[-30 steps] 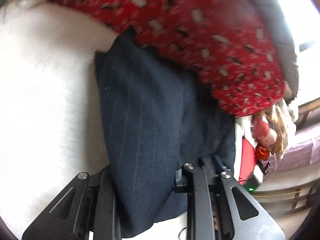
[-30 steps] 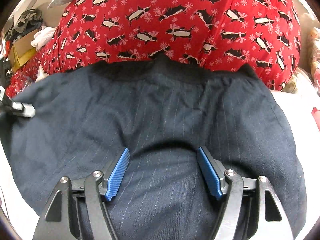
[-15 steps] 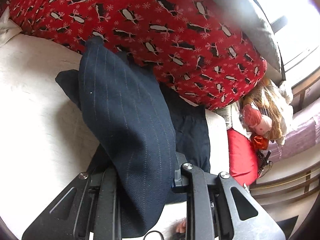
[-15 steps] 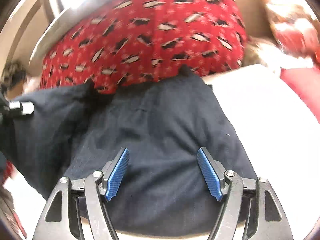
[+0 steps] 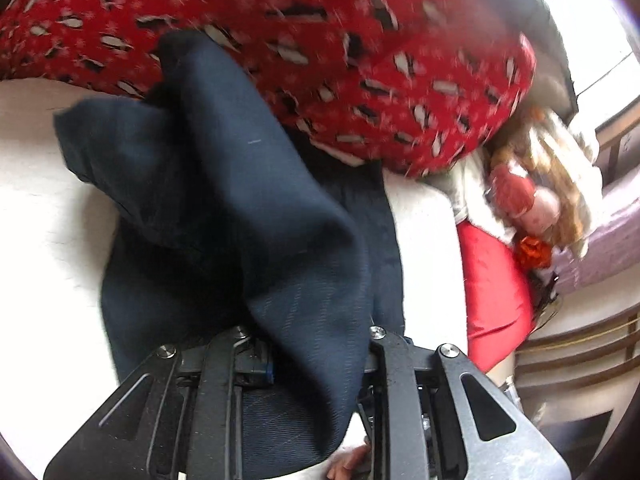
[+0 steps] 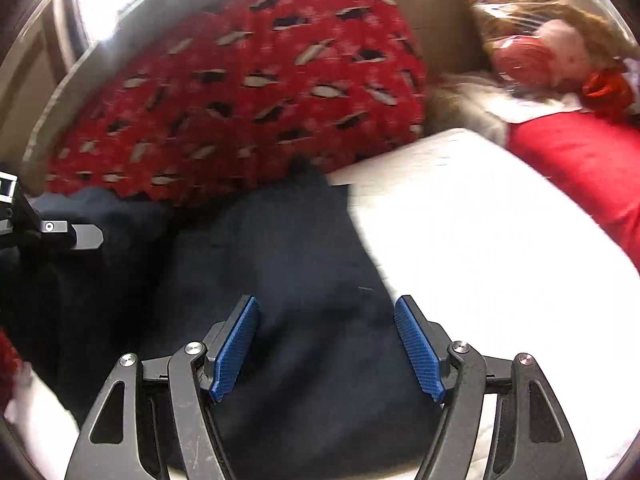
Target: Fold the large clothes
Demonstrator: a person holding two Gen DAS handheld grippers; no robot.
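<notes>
A dark navy pinstriped garment (image 5: 224,208) lies on a white bed surface (image 5: 36,208). My left gripper (image 5: 316,356) is shut on a fold of this cloth, which drapes up over its fingers and hides the pads. In the right wrist view the same navy garment (image 6: 288,248) spreads under my right gripper (image 6: 326,346), which stands open with its blue pads (image 6: 236,346) apart above the cloth. The left gripper's finger (image 6: 72,234) shows at the left edge of that view, over the lifted cloth.
A big red cushion with a penguin print (image 5: 320,52) lies along the far side of the garment. A doll with long hair (image 6: 548,52) and a plain red pillow (image 6: 580,160) sit to the right. Bare white bed surface (image 6: 500,248) lies right of the garment.
My left gripper has carried the held fold across, so the cloth now bunches and doubles over itself. The right gripper has swung right, bringing white bed and the doll into view.
</notes>
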